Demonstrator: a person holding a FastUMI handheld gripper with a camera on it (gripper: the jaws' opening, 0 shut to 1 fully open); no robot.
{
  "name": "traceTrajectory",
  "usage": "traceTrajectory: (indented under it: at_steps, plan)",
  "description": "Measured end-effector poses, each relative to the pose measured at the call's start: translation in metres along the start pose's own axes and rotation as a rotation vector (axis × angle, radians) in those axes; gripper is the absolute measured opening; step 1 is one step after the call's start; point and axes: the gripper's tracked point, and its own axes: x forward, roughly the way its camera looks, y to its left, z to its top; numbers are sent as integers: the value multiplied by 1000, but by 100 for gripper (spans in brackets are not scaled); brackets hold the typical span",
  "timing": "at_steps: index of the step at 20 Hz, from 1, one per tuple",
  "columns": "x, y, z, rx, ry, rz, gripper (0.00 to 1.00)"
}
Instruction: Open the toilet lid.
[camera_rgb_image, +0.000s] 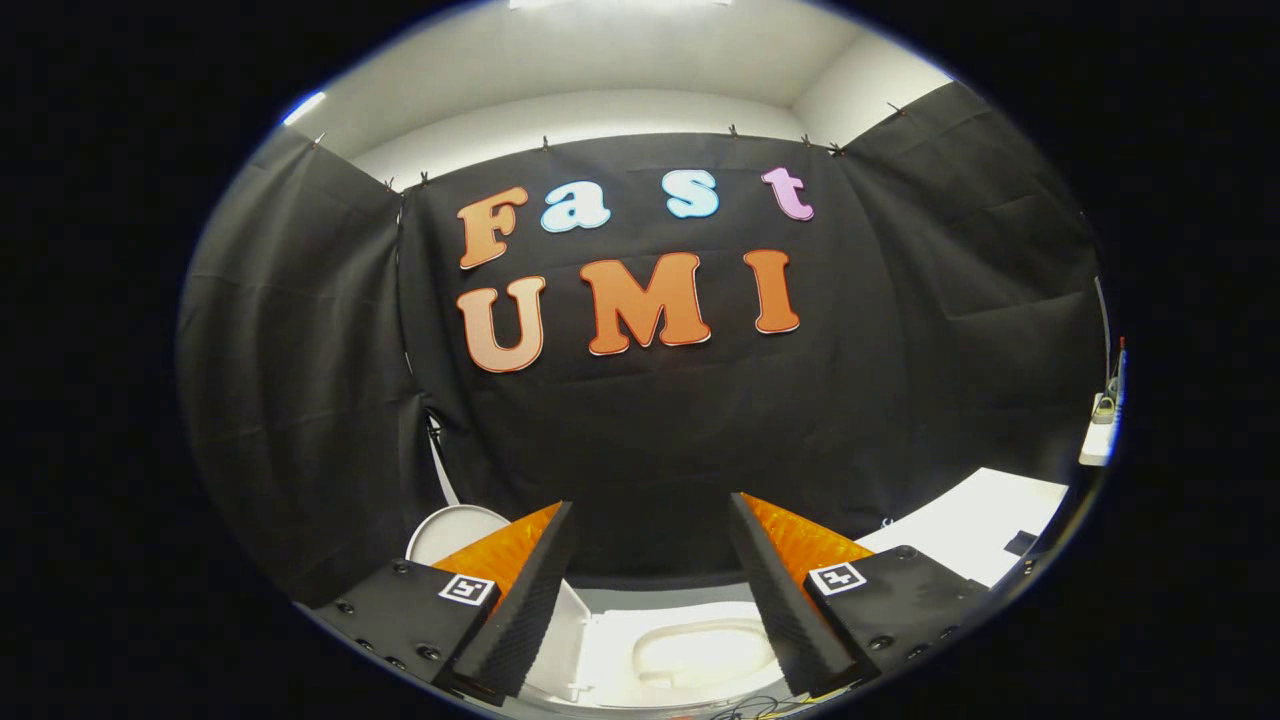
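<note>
Gripper (655, 520) fingers spread wide apart, holding nothing, aimed at the black cloth wall (650, 430). Toilet (690, 650) sits low at bottom centre of the frame, below and between the fingers, bowl opening showing. White rounded lid (455, 530), at lower left behind the left finger, looks already raised or swung aside; hard to tell. White table (975, 520) at lower right.

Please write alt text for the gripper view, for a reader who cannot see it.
The gripper is open, its fingers apart and holding nothing, above a white toilet with the bowl showing between them. The raised lid stands beyond the left finger, and a white table beyond the right.
</note>
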Motion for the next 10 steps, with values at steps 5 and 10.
traceTrajectory:
  at_steps: [5,10]
  plan:
    - [0,2,1,-8,-4,0,98]
    - [-2,2,3,-9,-8,0,98]
